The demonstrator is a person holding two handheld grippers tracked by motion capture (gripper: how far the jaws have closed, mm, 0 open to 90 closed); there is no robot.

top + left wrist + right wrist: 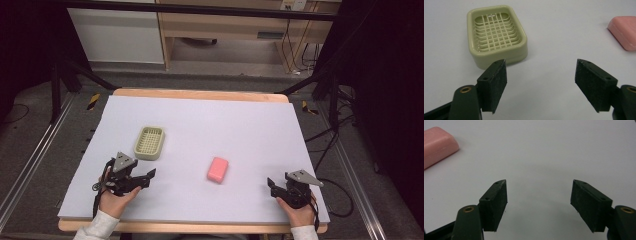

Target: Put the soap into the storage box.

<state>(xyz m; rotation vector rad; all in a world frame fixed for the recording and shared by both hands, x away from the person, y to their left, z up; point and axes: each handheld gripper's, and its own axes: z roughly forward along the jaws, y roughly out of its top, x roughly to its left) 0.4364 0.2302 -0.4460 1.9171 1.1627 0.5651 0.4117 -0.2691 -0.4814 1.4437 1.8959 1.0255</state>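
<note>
A pale green soap dish (150, 142) with a slatted grid lies left of the table's middle; in the left gripper view the soap dish (496, 35) sits just beyond the left jaw. A pink soap bar (218, 169) lies flat near the middle, seen at the top right as the soap bar (624, 31) and at the upper left as the soap bar (437, 145). My left gripper (150, 176) rests open at the front left, nothing between its jaws (541, 85). My right gripper (270, 184) rests open at the front right, empty (539, 205).
A white sheet (200, 130) covers the wooden table (200, 94). Dark frame legs, cables and a wooden cabinet (225, 25) stand beyond the far edge. A person's hands hold both grippers at the near edge.
</note>
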